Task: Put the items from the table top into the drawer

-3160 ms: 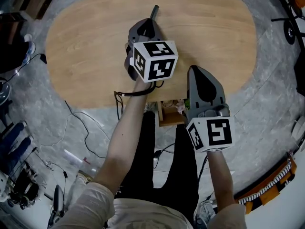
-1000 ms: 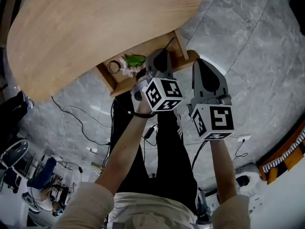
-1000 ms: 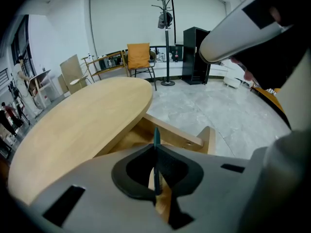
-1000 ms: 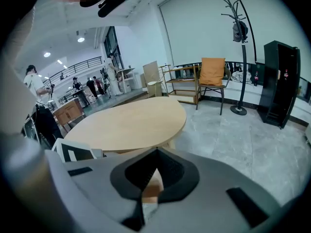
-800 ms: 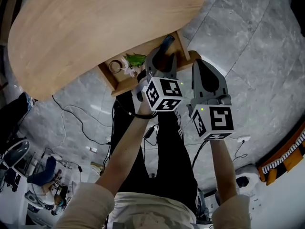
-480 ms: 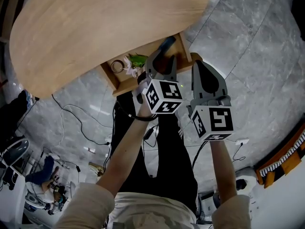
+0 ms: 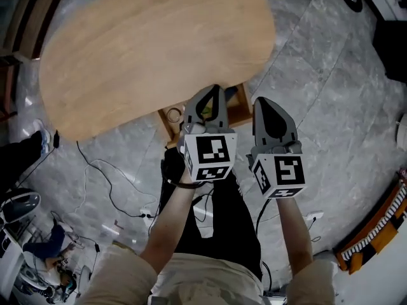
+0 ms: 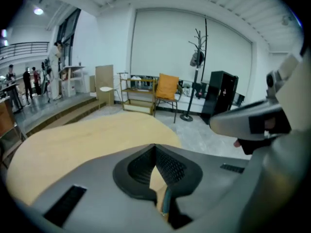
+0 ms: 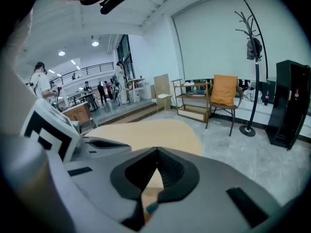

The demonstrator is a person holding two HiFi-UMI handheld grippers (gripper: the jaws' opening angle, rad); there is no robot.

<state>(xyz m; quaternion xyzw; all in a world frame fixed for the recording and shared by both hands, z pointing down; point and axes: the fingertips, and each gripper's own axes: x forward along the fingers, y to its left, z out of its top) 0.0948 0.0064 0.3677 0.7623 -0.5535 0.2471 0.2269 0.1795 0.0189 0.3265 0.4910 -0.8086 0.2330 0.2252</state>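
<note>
The oval wooden table top (image 7: 140, 56) is bare. Under its near edge the wooden drawer (image 7: 241, 110) stands open, with a tape roll (image 7: 173, 114) and something green (image 7: 206, 111) inside; most of it is hidden behind the grippers. My left gripper (image 7: 215, 89) hangs above the drawer. Its jaws have just closed and hold nothing. My right gripper (image 7: 267, 100) is beside it on the right, shut and empty. In the gripper views both the left gripper (image 8: 155, 147) and the right gripper (image 9: 156, 152) look over the table (image 8: 73, 140) with pads meeting.
Cables (image 7: 102, 170) trail over the grey stone floor left of the person's legs. Beyond the table stand an orange chair (image 8: 166, 86), a low shelf (image 8: 138, 93), a coat stand (image 8: 197, 57) and a black cabinet (image 8: 221, 93).
The left gripper opened over the drawer, let go of a dark blue pen-like thing, then shut again. Both grippers have risen away from the drawer.
</note>
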